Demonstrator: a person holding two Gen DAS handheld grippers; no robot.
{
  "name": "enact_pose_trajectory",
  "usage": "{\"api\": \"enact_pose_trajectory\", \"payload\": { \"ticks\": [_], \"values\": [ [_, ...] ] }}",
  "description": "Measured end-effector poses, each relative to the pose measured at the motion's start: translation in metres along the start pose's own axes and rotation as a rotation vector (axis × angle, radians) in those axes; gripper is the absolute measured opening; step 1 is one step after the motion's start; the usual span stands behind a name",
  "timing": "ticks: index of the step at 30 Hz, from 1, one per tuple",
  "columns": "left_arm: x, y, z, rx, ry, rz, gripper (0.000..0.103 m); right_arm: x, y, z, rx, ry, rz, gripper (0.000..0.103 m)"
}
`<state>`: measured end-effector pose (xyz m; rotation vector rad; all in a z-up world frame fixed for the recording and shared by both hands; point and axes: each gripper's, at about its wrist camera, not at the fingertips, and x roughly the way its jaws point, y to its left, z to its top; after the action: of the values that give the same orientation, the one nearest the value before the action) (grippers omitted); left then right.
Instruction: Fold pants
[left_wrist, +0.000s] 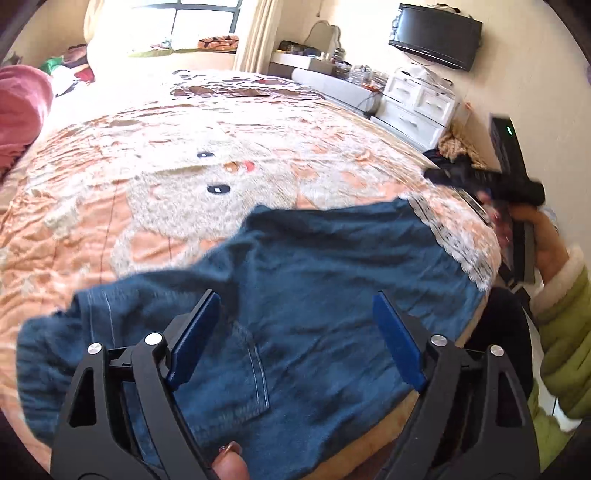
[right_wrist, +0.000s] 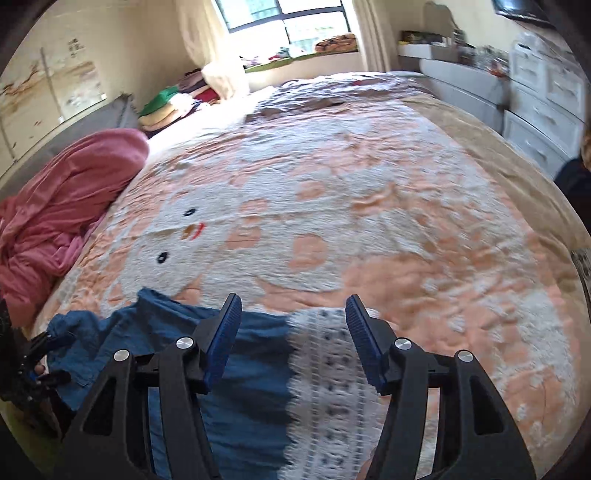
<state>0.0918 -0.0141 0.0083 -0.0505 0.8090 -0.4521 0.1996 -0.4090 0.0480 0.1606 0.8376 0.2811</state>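
Blue denim pants (left_wrist: 295, 295) with a white lace hem (left_wrist: 454, 240) lie crumpled on the near edge of the bed. My left gripper (left_wrist: 295, 306) is open and empty, hovering just above the pants near a back pocket (left_wrist: 240, 376). My right gripper (right_wrist: 293, 314) is open and empty, above the lace hem (right_wrist: 328, 369) and the blue cloth (right_wrist: 251, 387). The right gripper also shows in the left wrist view (left_wrist: 480, 181), off the bed's right edge. The left gripper shows at the left edge of the right wrist view (right_wrist: 33, 365).
The bed (right_wrist: 369, 206) has a peach and white bear-print cover. A pink blanket (right_wrist: 62, 206) is bunched at the left side. White drawers (left_wrist: 417, 103) and a wall TV (left_wrist: 436, 35) stand to the right. Folded clothes (right_wrist: 173, 103) lie near the window.
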Motion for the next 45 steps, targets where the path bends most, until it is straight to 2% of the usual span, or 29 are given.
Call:
{"api": "enact_pose_trajectory", "payload": {
  "ticks": [5, 7, 9, 11, 14, 16, 19, 21, 22, 26, 28, 31, 33, 36, 39, 41, 45],
  "values": [
    [0.041, 0.005, 0.046, -0.020, 0.074, 0.089, 0.079, 0.020, -0.029, -0.003, 0.082, 0.042, 0.045, 0.058],
    [0.056, 0.008, 0.055, -0.035, 0.103, 0.094, 0.079, 0.035, -0.030, -0.004, 0.094, 0.085, 0.027, 0.057],
    [0.063, 0.012, 0.056, -0.042, 0.122, 0.109, 0.079, 0.046, -0.027, -0.010, 0.070, 0.126, 0.029, 0.013],
    [0.070, 0.013, 0.052, -0.047, 0.148, 0.119, 0.079, 0.043, -0.024, -0.018, 0.032, 0.131, 0.030, 0.011],
    [0.073, 0.012, 0.048, -0.031, 0.165, 0.129, 0.079, 0.026, -0.027, -0.028, 0.003, 0.094, -0.004, 0.011],
    [0.077, 0.012, 0.049, -0.027, 0.177, 0.148, 0.079, 0.032, -0.025, -0.035, -0.042, 0.091, -0.042, 0.014],
    [0.083, 0.014, 0.056, -0.035, 0.194, 0.153, 0.079, 0.044, -0.021, -0.042, -0.080, 0.101, -0.061, 0.027],
    [0.087, 0.013, 0.062, -0.022, 0.208, 0.154, 0.081, 0.037, -0.025, -0.039, -0.066, 0.083, -0.041, 0.049],
    [0.090, 0.014, 0.065, -0.019, 0.215, 0.165, 0.082, 0.034, -0.029, -0.036, -0.050, 0.070, -0.032, 0.051],
    [0.111, 0.020, 0.075, -0.015, 0.256, 0.190, 0.082, 0.042, -0.039, -0.025, -0.013, 0.090, 0.005, 0.051],
    [0.122, 0.024, 0.079, -0.020, 0.265, 0.193, 0.082, 0.054, -0.038, -0.023, -0.019, 0.138, 0.031, 0.051],
    [0.134, 0.029, 0.080, -0.035, 0.270, 0.180, 0.081, 0.062, -0.035, -0.025, -0.019, 0.154, 0.073, 0.042],
    [0.141, 0.030, 0.077, -0.048, 0.280, 0.148, 0.068, 0.059, -0.033, -0.027, -0.024, 0.139, 0.098, 0.031],
    [0.143, 0.026, 0.074, -0.050, 0.272, 0.117, 0.050, 0.051, -0.034, -0.034, -0.011, 0.114, 0.149, 0.022],
    [0.139, 0.018, 0.072, -0.037, 0.264, 0.077, 0.020, 0.037, -0.027, -0.039, -0.037, 0.061, 0.166, 0.019],
    [0.136, 0.011, 0.071, -0.006, 0.258, 0.091, 0.012, 0.026, -0.021, -0.040, -0.068, 0.015, 0.140, 0.018],
    [0.125, 0.003, 0.077, 0.030, 0.200, 0.108, 0.009, 0.008, -0.009, -0.033, -0.140, -0.093, 0.046, 0.018]
  ]
}}
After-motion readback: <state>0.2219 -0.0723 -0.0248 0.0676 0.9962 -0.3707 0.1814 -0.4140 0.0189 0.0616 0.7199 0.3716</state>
